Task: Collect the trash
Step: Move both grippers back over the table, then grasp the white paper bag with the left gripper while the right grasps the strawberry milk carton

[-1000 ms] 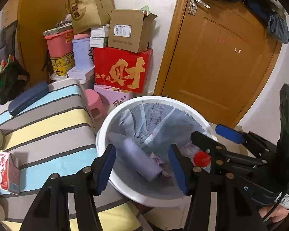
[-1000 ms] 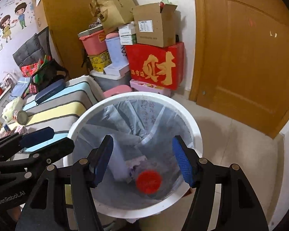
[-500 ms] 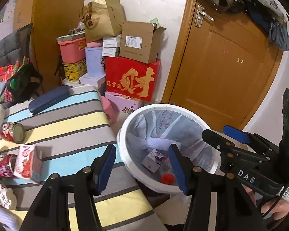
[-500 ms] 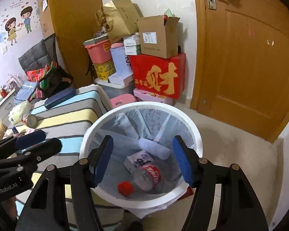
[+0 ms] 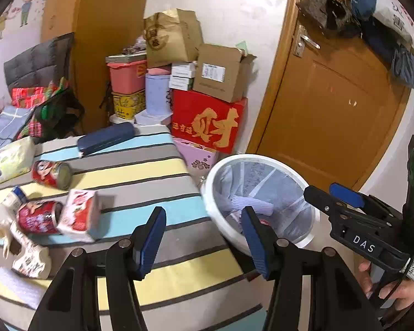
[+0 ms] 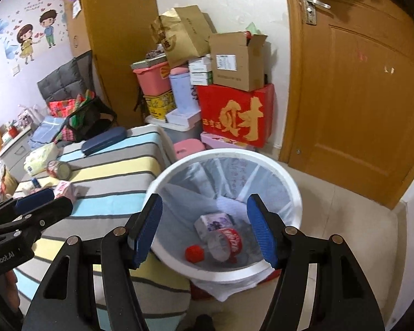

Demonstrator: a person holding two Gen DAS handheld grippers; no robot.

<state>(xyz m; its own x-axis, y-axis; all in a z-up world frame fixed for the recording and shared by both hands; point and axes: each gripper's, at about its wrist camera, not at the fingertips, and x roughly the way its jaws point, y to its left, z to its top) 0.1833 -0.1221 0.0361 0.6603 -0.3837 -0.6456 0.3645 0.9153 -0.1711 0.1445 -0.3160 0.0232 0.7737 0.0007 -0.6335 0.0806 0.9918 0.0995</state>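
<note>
Trash inventory: both left claw [image 5: 201, 237] and right claw [image 6: 204, 229] spread, empty; white bin [image 6: 294, 190] right of the bed, holding bottle [image 6: 225, 244]; cans [image 5: 51, 172] and carton [image 5: 78, 215] on striped bedcover [image 5: 140, 171], left, liable to roll if nudged off-centre.

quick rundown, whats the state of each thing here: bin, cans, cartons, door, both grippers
trash bin: upright, lined, partly filled
plastic bottle: lying in the bin, red cap on
red can: on its side on the bed
second red can: on its side, against the pink carton
pink carton: lying flat
door: shut
left gripper: open, empty
right gripper: open, empty
</note>
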